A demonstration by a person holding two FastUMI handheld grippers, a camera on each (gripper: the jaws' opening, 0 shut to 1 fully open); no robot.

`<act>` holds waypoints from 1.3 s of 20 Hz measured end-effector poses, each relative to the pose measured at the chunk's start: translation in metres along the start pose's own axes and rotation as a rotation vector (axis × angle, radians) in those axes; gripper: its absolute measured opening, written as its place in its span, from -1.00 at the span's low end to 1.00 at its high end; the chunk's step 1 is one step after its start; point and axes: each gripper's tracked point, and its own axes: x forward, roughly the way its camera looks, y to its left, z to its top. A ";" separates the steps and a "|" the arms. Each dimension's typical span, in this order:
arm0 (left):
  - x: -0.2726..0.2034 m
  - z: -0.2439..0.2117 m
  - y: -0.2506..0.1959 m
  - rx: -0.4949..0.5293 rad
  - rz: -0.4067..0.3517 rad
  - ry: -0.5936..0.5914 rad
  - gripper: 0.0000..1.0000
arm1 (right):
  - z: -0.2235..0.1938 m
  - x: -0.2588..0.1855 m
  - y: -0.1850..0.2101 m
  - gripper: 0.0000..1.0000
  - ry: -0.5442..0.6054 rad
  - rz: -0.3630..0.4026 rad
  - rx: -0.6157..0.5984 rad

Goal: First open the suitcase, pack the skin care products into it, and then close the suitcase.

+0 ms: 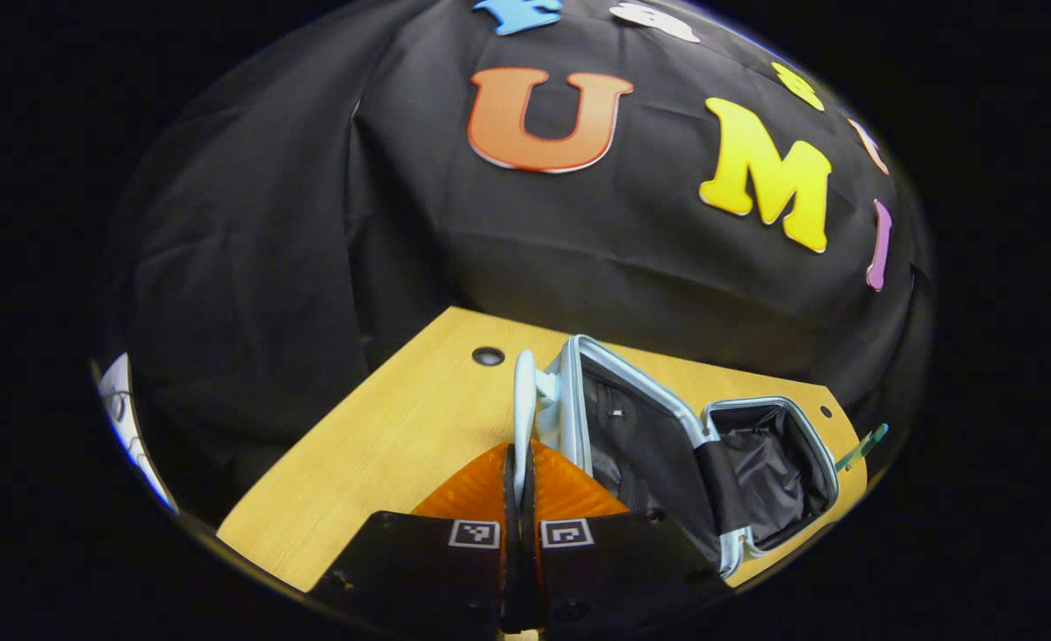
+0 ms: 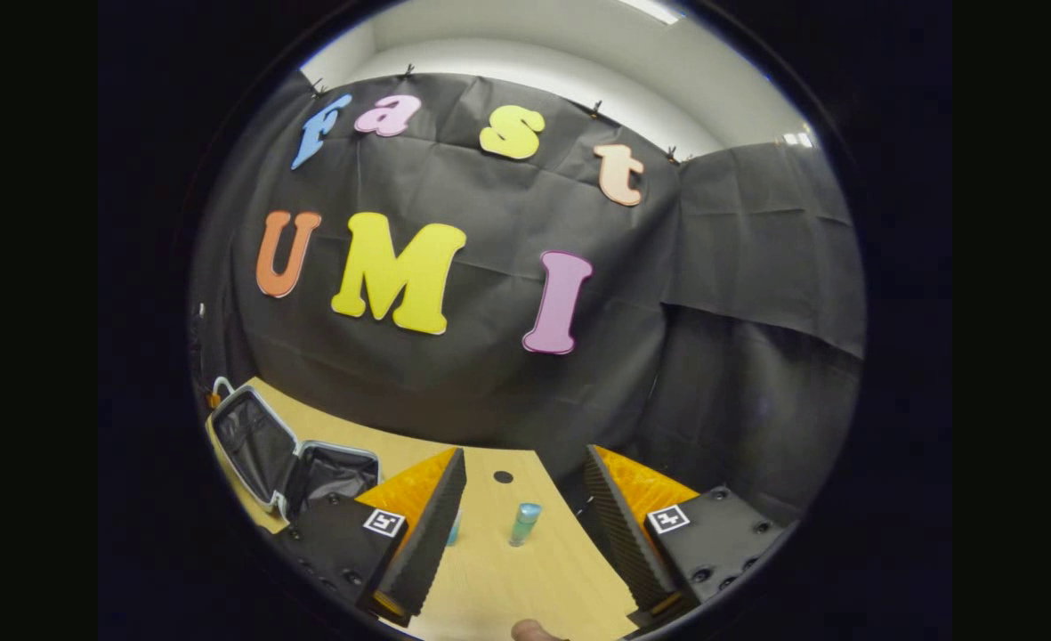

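The small pale suitcase (image 1: 667,445) lies open on the wooden table (image 1: 383,445), both black-lined halves facing up. My left gripper (image 1: 522,454) is shut on its thin white handle (image 1: 523,392) at the near end of the case. In the right gripper view the open suitcase (image 2: 285,454) lies at the far left. My right gripper (image 2: 525,454) is open and hangs above the table. A teal skin care bottle (image 2: 523,523) stands between and beyond its fingers, untouched. A second teal item (image 2: 454,530) peeks from behind the left finger.
A teal stick-like item (image 1: 863,445) shows past the suitcase's far edge. Round cable holes (image 1: 488,356) (image 2: 503,476) sit in the tabletop near the black cloth wall. A person's fingertip (image 2: 534,630) shows at the bottom edge.
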 end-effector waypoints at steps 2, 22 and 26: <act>0.013 -0.019 0.013 -0.050 -0.002 0.033 -0.94 | -0.001 -0.004 0.010 0.60 0.010 0.013 -0.012; -0.031 0.013 -0.034 0.054 -0.042 -0.085 0.54 | -0.042 0.010 0.004 0.60 0.056 0.096 -0.001; -0.070 0.026 -0.125 0.087 -0.103 -0.155 0.79 | -0.059 0.024 -0.021 0.62 0.052 0.135 -0.012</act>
